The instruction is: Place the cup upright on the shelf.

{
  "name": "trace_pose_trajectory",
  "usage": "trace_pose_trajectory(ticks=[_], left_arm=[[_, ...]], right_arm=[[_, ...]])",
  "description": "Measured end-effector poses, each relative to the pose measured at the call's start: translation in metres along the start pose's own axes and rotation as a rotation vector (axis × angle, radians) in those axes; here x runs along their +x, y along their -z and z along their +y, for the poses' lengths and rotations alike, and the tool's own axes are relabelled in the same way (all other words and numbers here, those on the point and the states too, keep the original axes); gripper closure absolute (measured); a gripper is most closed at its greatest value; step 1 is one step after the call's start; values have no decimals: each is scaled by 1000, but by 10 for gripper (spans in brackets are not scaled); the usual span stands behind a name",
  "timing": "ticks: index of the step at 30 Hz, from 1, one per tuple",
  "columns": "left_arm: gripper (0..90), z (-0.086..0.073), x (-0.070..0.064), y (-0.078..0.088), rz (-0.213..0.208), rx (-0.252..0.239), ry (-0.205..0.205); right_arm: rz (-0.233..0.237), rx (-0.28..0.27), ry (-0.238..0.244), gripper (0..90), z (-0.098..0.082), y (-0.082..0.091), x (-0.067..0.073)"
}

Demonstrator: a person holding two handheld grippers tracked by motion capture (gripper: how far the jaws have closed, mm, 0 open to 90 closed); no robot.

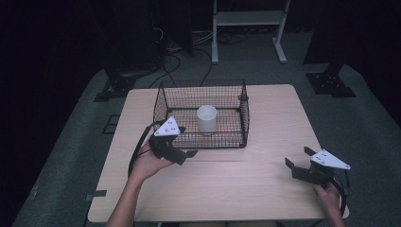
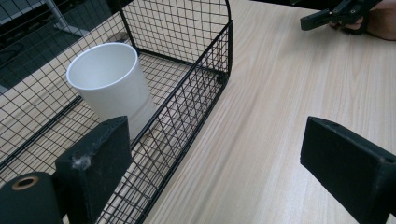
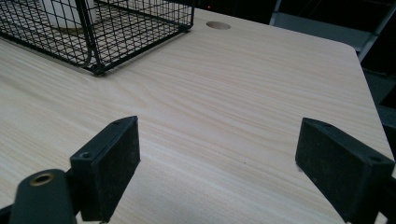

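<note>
- We see the white cup point(image 1: 206, 118) upright inside the wire basket point(image 1: 161, 106), mid-table.
- Our left gripper point(image 1: 182, 152), near the basket's near-left corner, gapes wide, empty.
- Our right gripper point(image 1: 297, 161), near right, likewise wide.

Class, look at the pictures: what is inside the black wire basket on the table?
Inside the wire basket stands one upright white cup. The cup's inner bottom is hidden by its own wall.

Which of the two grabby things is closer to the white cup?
The left gripper, right beside the wire basket holding the white cup. The right gripper sits far off near the table's edge.
</note>
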State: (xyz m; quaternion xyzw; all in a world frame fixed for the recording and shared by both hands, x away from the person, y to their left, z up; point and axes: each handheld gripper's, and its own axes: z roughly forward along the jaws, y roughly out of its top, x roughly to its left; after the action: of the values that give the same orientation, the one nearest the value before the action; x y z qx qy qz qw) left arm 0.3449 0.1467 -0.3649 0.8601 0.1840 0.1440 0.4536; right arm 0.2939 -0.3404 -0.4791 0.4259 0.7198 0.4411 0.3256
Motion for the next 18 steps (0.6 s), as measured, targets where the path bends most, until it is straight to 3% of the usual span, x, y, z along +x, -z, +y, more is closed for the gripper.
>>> trace_pose_trajectory(ticks=[18], left_arm=[[82, -29, -17, 6, 0, -6, 24]], right_arm=[[0, -2, 0, 131, 0, 0, 0]])
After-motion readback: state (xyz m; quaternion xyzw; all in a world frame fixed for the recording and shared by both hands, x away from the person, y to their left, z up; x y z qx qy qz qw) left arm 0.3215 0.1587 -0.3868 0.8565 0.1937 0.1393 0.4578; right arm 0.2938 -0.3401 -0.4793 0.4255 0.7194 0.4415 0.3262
